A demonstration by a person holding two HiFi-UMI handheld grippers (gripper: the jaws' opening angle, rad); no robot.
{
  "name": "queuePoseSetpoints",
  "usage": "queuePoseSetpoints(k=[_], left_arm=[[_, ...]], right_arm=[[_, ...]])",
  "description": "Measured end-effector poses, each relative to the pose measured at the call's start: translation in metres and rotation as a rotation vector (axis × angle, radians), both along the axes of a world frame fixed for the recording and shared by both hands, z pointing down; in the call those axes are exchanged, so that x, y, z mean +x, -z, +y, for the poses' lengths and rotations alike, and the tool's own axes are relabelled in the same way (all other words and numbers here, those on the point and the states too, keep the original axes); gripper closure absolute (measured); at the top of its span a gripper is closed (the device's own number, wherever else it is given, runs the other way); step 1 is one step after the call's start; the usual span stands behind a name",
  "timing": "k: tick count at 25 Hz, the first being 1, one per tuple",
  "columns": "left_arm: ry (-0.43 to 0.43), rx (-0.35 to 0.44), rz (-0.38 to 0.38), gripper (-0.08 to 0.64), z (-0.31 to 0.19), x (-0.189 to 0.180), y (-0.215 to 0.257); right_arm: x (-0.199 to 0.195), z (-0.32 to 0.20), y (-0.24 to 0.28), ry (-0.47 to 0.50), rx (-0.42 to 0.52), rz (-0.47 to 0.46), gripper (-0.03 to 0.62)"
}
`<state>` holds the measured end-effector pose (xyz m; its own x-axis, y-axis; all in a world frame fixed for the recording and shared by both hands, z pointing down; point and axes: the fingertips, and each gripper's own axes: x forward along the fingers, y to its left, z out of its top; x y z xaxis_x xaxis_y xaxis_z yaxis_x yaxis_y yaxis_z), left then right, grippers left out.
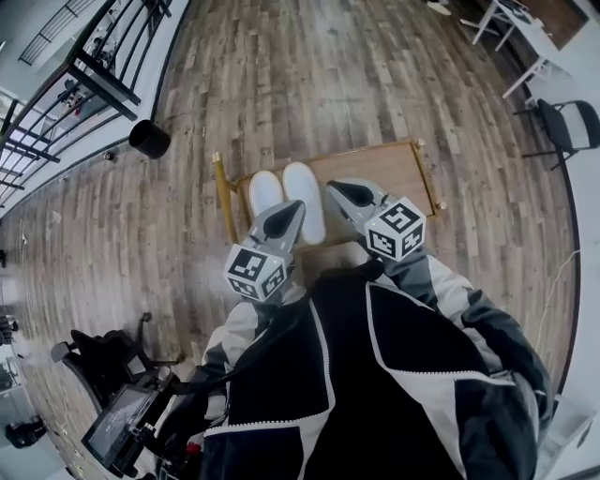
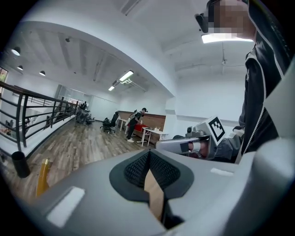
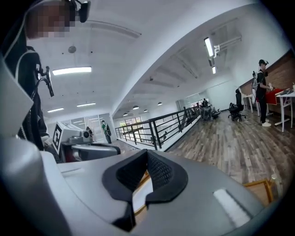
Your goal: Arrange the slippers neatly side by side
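Observation:
Two white slippers [image 1: 265,195] [image 1: 305,199] lie side by side, toes pointing away, on a low wooden board [image 1: 394,169] on the floor. Both grippers are held up high in front of the person's chest, well above the slippers. My left gripper [image 1: 296,208] hangs over the right-hand slipper in the head view. Its jaws are shut with nothing between them [image 2: 148,159]. My right gripper [image 1: 339,189] sits just right of the slippers in that view, also shut and empty [image 3: 146,159]. Each gripper view shows the other gripper alongside.
A black round bin [image 1: 149,139] stands on the wood floor to the left, near a black railing [image 1: 94,84]. A black chair [image 1: 572,127] and a white table [image 1: 525,28] are at the far right. An office chair [image 1: 98,361] and a tablet [image 1: 117,422] are at lower left.

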<state>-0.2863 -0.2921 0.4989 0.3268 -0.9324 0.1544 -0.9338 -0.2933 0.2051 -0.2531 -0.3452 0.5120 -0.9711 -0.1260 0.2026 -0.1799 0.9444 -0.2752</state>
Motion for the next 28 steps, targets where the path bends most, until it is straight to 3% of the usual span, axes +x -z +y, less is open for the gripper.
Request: queuePoseSetpoints(k=[6,10,28], left_arm=[[-0.032,0.006,0.014,0.541,-0.001,0.017,0.005],[-0.026,-0.003,0.025,0.541,0.001,0.019,0.002],[-0.024,0.023,0.054,0.541,0.008,0.027,0.009]], right_arm=[[0.042,0.012,0.011,-0.05,0.041,-0.063,0.59],[0.056,0.012,0.004,-0.075,0.043,-0.051,0.591],[0.057,0.018,0.003,-0.053,0.096,-0.009,0.591]])
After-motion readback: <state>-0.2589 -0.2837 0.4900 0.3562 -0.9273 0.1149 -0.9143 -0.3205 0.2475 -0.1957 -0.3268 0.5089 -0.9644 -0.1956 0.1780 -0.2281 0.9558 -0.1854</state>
